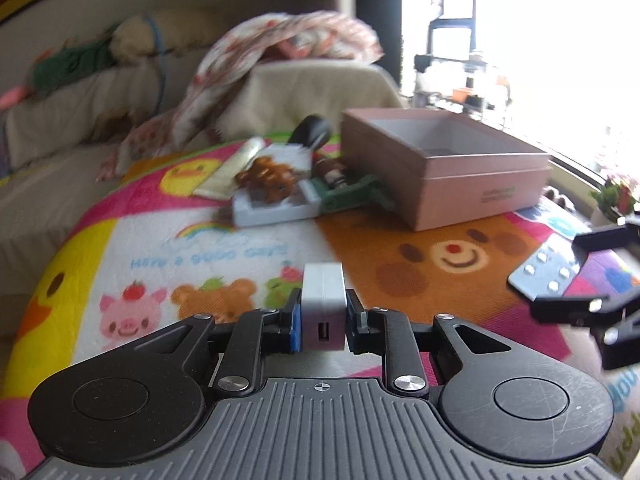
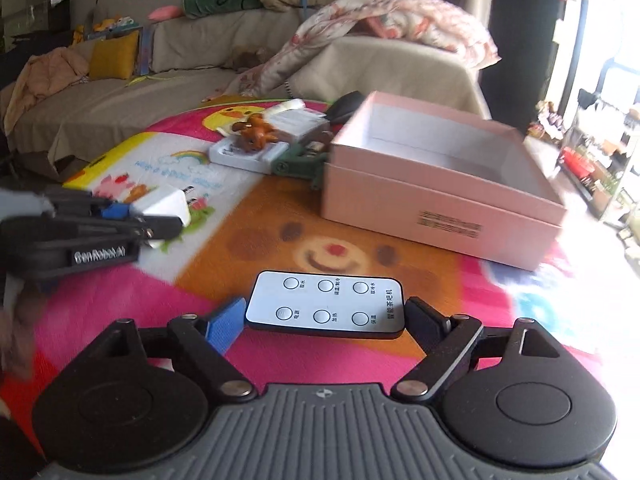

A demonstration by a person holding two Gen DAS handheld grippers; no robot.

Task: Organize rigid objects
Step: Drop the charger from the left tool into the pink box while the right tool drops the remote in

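Two claws: left claw (image 1: 323,320) pinching white charger (image 1: 323,308); right claw (image 2: 326,320) clamping six-button remote (image 2: 326,304); "GenRobot.ai" lettering.

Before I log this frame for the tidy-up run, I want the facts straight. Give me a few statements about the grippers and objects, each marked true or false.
1. The left gripper is shut on a white USB charger. True.
2. The pink box already holds the remote. False: the small white remote sits between the right gripper's fingers, and what shows of the box's inside is bare.
3. The box's lid is on. False: it stands open-topped.
4. A brown toy figure lies on a white tray left of the box. True.
5. The cartoon play mat is plain grey. False: it is brightly coloured.
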